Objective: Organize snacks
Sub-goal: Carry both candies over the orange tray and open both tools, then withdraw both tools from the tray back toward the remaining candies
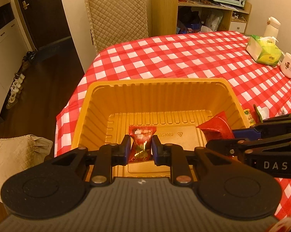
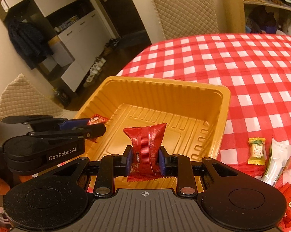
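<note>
Snacks held over the yellow tray [image 1: 99, 96] – one in each gripper.
Left gripper [image 1: 140, 148] pinches a red wrapped candy [image 1: 141, 143]; right gripper [image 2: 145, 158] clamps a red snack packet [image 2: 145, 141]. Tray sits at the tablecloth's [image 2: 251, 67] near edge – more sweets [image 2: 257, 150] lie beside it.

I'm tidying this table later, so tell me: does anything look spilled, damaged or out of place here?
Nothing is spilled or damaged. The left gripper and right gripper each hold a red snack packet over the empty gold tray. Only a yellow candy and a white packet lie loose on the checked tablecloth beside it.
</note>
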`<state>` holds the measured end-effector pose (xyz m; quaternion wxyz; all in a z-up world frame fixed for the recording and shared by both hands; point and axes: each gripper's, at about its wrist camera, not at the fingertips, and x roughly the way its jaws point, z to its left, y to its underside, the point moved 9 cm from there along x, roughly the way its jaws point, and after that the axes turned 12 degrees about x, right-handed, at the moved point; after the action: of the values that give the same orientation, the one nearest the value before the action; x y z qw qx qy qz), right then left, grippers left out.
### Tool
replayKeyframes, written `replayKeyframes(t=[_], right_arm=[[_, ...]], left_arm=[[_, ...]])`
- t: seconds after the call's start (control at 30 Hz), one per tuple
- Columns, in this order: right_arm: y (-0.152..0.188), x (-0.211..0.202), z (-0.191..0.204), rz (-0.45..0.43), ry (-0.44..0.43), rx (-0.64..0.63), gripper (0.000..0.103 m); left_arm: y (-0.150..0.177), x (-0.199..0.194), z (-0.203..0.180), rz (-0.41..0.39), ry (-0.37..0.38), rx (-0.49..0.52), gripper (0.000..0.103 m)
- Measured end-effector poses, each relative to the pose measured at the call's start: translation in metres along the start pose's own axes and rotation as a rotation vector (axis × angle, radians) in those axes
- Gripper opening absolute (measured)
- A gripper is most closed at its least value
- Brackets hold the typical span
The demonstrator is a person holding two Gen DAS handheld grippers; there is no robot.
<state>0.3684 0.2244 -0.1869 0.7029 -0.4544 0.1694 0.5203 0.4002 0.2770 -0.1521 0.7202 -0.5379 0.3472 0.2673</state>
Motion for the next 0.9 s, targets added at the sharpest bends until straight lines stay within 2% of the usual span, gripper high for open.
replayKeyframes(t=[0.03, 0.17, 0.33, 0.6, 0.63, 0.73, 0.9], right_arm=[[-0.001, 0.001, -0.001, 0.000, 0.002, 0.003, 0.028], [-0.003, 0.003, -0.003, -0.002, 0.008, 0.008, 0.028], [-0.005, 0.004, -0.003, -0.007, 0.011, 0.017, 0.028], [-0.010, 0.004, 0.007, -0.027, -0.011, 0.006, 0.029], [-0.010, 0.004, 0.009, -0.025, -0.016, 0.006, 0.032], [-0.012, 0.001, 0.014, -0.038, -0.029, 0.016, 0.067], [-0.009, -0.012, 0.016, -0.051, -0.050, 0.010, 0.068]], left_arm=[[0.000, 0.002, 0.000, 0.001, 0.001, -0.003, 0.021], [0.002, 0.005, 0.002, 0.003, 0.000, -0.015, 0.033], [0.005, 0.004, 0.005, 0.007, 0.004, -0.021, 0.035], [0.011, -0.008, 0.012, -0.004, -0.003, -0.034, 0.044], [0.012, -0.010, 0.013, -0.006, -0.006, -0.036, 0.045], [0.015, -0.017, 0.014, -0.008, -0.029, -0.027, 0.050], [0.025, -0.030, 0.014, -0.012, -0.033, -0.043, 0.057]])
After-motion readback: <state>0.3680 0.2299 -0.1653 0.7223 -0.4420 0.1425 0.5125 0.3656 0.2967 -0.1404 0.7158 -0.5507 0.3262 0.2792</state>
